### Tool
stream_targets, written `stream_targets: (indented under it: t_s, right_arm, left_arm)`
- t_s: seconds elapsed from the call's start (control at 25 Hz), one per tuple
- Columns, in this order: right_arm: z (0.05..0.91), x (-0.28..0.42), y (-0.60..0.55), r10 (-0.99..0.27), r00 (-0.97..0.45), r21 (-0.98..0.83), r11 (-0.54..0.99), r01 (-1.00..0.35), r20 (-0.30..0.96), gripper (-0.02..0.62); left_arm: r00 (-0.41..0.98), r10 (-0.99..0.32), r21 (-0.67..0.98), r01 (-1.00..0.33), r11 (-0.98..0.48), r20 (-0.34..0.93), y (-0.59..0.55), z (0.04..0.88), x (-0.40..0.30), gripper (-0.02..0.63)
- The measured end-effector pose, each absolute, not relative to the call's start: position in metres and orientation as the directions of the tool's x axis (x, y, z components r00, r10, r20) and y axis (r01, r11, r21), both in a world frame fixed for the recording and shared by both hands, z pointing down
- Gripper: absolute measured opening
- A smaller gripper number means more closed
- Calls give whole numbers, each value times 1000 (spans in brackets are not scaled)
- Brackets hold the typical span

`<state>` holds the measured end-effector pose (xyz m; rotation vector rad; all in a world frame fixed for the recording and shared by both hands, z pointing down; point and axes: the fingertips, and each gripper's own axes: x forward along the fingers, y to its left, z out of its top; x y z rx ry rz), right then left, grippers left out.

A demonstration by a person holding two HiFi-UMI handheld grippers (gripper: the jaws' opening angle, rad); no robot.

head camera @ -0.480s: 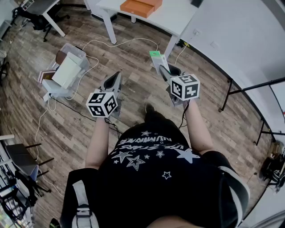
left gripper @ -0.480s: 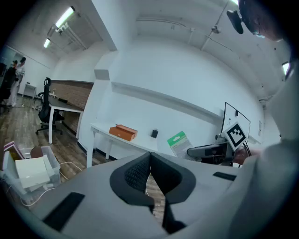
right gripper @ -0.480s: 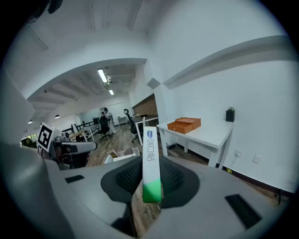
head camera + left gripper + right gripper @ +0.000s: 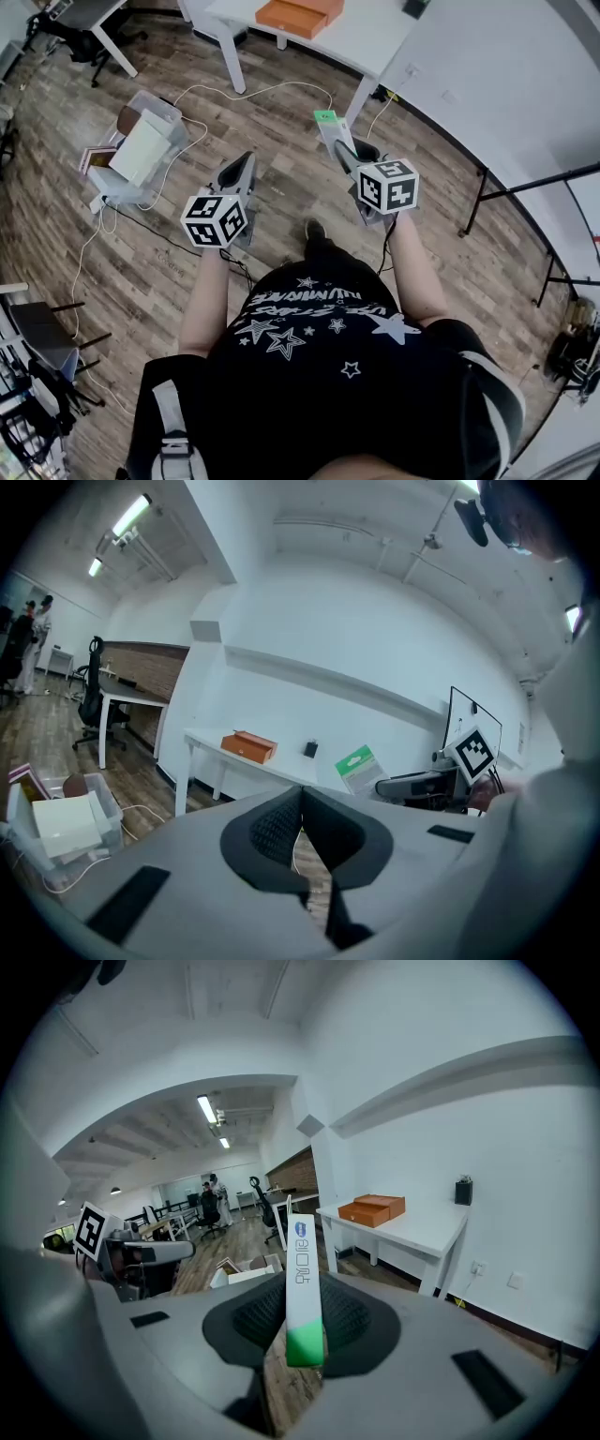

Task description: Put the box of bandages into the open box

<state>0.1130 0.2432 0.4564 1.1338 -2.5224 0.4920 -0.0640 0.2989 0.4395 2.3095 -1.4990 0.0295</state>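
Observation:
The box of bandages (image 4: 330,125) is a slim white carton with a green end. My right gripper (image 4: 340,150) is shut on it and holds it out over the wooden floor; in the right gripper view the box of bandages (image 4: 303,1293) stands upright between the pads of that gripper (image 4: 302,1324). An orange box (image 4: 298,13) lies on the white table (image 4: 375,33) ahead, also seen as the orange box (image 4: 372,1209) with its lid set askew. My left gripper (image 4: 242,169) is shut and holds nothing; in its own view, the left gripper (image 4: 300,832) has its jaws meeting.
A clear plastic bin (image 4: 161,106) holding a white box (image 4: 141,148) sits on the floor to the left, with cables (image 4: 253,92) trailing round it. Desks and office chairs (image 4: 262,1206) stand further off, with people (image 4: 210,1206) among them. A black table frame (image 4: 525,187) stands at the right.

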Motion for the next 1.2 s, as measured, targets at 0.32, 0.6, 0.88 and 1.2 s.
stream_targets:
  t_s: [0.32,0.6,0.88,1.2]
  right_arm:
    - [465,100,268,-638,-642,-166,643,-748,425,114]
    - [473,93,264,-630,-639,-176,637,-750,442,114]
    - [487,91,219,-621,-635,-203,622,-756,460,114]
    - [504,85,110,-608,-643,-246,609,-754,465,114]
  left_arm:
    - [433,-868,324,-880,-348,244,319,453,-77,20]
    - [415,-878,333,-884,-327,238,318,453,-94,20]
    - [406,-875,332,-890,-313,264,280,462,-99,20]
    - [386,-876,315,-903,-294,289,178,470,-108,20]
